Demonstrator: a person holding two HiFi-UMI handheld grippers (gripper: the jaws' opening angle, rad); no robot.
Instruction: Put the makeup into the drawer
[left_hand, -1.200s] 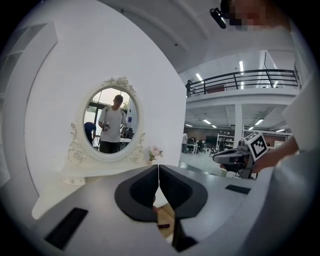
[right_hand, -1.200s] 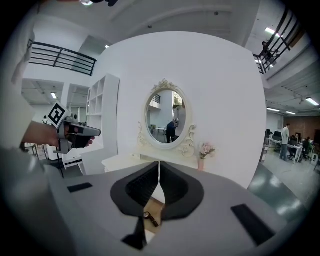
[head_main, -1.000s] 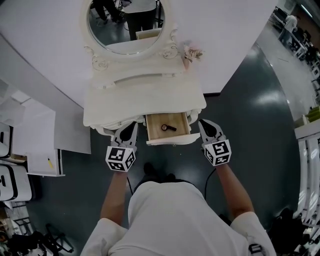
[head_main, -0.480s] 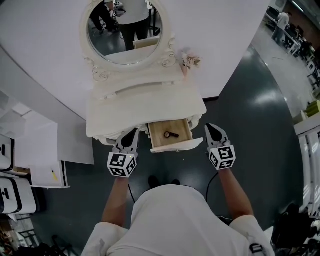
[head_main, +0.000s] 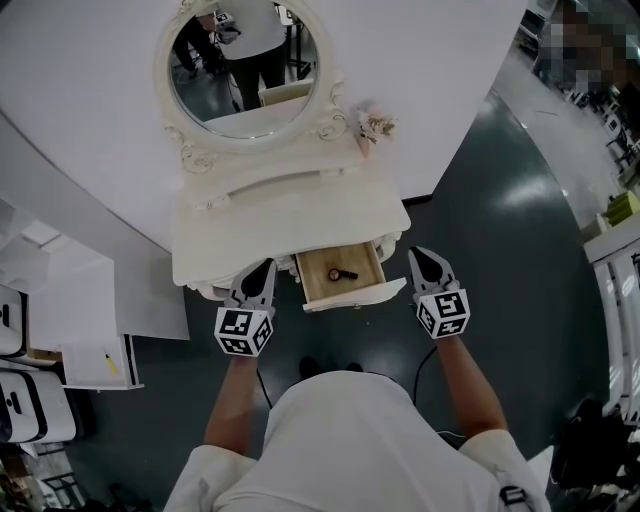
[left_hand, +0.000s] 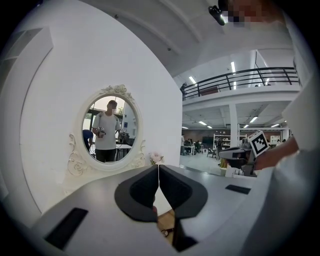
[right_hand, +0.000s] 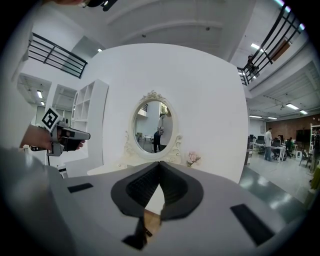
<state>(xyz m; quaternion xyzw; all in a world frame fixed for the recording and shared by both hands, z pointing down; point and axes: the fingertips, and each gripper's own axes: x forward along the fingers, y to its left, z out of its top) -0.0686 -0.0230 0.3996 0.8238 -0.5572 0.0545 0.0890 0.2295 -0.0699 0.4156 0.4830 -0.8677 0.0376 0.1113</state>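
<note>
A white dressing table (head_main: 290, 215) with an oval mirror (head_main: 245, 62) stands before me. Its small wooden drawer (head_main: 355, 295) is pulled out. A dark makeup item (head_main: 342, 274) lies on the drawer's bottom, and it also shows below the left jaws as the makeup item (left_hand: 167, 231). My left gripper (head_main: 264, 265) hovers at the table's front edge left of the drawer, shut and empty, its tips meeting in the left gripper view (left_hand: 158, 167). My right gripper (head_main: 415, 254) hangs right of the drawer, shut and empty, its tips meeting in the right gripper view (right_hand: 160, 164).
A small pink flower ornament (head_main: 377, 125) sits at the table's back right corner. White shelving and boxes (head_main: 70, 310) stand on the floor to the left, and a white rack (head_main: 612, 290) at the far right. Dark floor (head_main: 500, 200) lies right of the table.
The head view has shifted slightly, so the table sits a little lower in frame. The left gripper has drifted a little. Both grippers stay shut and the makeup stays in the drawer.
</note>
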